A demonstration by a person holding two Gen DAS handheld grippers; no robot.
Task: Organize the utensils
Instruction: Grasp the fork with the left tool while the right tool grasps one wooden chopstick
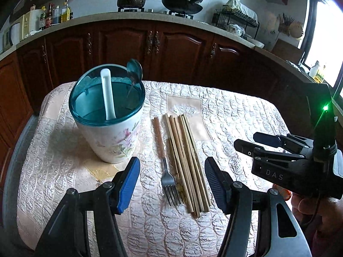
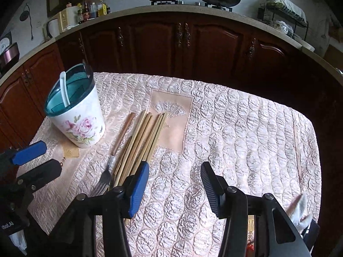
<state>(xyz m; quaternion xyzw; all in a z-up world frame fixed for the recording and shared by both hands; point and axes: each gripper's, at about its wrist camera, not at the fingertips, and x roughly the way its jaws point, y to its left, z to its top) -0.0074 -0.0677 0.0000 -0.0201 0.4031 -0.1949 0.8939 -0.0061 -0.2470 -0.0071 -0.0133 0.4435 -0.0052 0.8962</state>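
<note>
Quilted satin-sheen tablecloth [image 1: 235, 115] — matt wooden chopsticks [image 1: 186, 160], metal fork [image 1: 169, 184]

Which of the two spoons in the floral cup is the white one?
The white ceramic spoon, standing in the middle of the cup; the other is dark metal, against the rim.

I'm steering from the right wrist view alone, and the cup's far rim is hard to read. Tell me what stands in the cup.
Observer: Two things stand in the cup: the white spoon and a metal spoon, bowl up, at the far rim.
Operator: My right gripper hides the chopsticks' near ends. Describe them.
Observer: The chopsticks lie bundled. Their near ends are roughly level, just past the tines of the fork.
Operator: Report the left gripper.
Observer: The left gripper has its fingers open and empty. In its own view the fork's tines and the chopstick ends lie on the cloth between them.
</note>
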